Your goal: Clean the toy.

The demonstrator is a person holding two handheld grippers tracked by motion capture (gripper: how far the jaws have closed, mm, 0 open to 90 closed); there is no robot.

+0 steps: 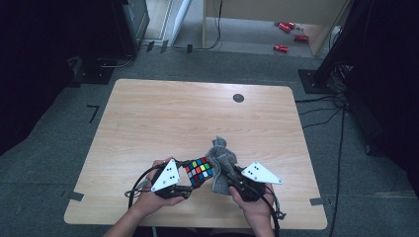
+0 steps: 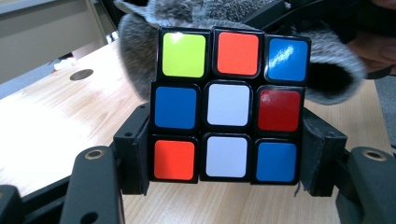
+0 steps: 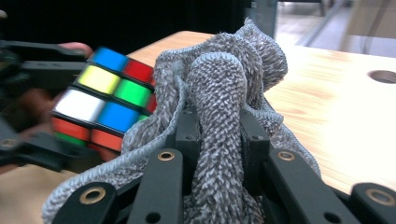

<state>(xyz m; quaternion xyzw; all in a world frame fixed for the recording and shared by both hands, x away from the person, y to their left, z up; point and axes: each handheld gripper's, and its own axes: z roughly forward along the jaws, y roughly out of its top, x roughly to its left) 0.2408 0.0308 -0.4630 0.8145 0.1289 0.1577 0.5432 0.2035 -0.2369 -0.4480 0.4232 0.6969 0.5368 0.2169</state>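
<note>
Two items logged above the near edge of the desk (image 1: 148, 113). You held the cube (image 2: 226, 105) clamped in your left gripper (image 2: 224, 158), steadied for wiping; your right gripper (image 3: 219, 144) pinched the grey cloth (image 3: 219, 93), apparently touching the cube's side.

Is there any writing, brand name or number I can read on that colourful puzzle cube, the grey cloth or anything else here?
None: the colour-stickered puzzle cube shows plain stickers with no logo.
None: the fuzzy grey cloth carries no label.
None: the light wooden table bears no print.
Red items on the floor: too small to read.
</note>
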